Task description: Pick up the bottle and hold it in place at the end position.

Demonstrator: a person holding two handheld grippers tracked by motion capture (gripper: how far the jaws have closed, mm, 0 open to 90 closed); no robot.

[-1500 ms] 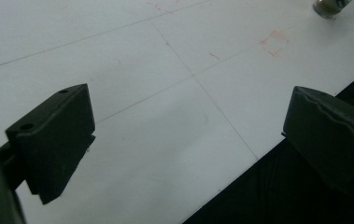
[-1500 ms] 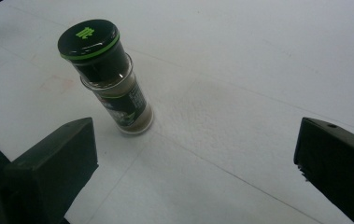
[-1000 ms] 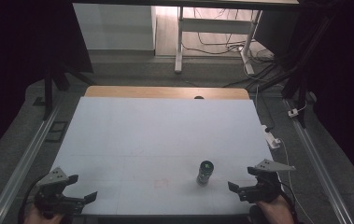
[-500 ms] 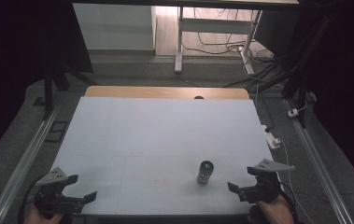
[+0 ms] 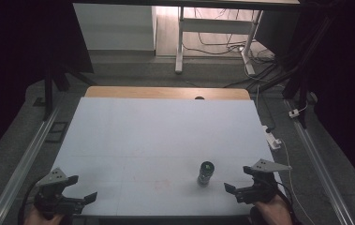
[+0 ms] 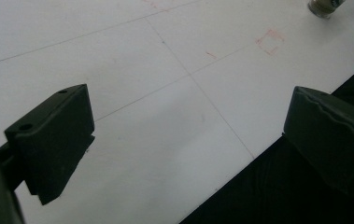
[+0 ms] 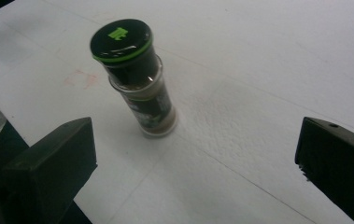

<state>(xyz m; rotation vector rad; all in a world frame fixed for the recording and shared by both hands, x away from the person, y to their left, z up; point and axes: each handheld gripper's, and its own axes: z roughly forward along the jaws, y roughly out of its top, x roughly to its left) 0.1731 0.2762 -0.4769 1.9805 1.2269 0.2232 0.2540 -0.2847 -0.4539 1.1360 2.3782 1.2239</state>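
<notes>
A small glass spice jar (image 5: 206, 173) with a black and green lid stands upright on the white table (image 5: 156, 136), near the front right. In the right gripper view the jar (image 7: 137, 79) stands a short way ahead of the jaws, left of centre. My right gripper (image 5: 240, 183) rests at the table's front right edge, open and empty, just right of the jar. At the front left corner my left gripper (image 5: 82, 189) is open too, holding nothing. The jar's base (image 6: 323, 6) peeks in at the top right of the left gripper view.
A wooden strip (image 5: 166, 92) runs along the table's far edge. A white power strip (image 5: 273, 139) lies off the right side. Metal rails (image 5: 23, 164) flank the table. Cables and desk legs (image 5: 180, 42) stand on the floor beyond. Faint red marks (image 6: 269, 42) dot the table.
</notes>
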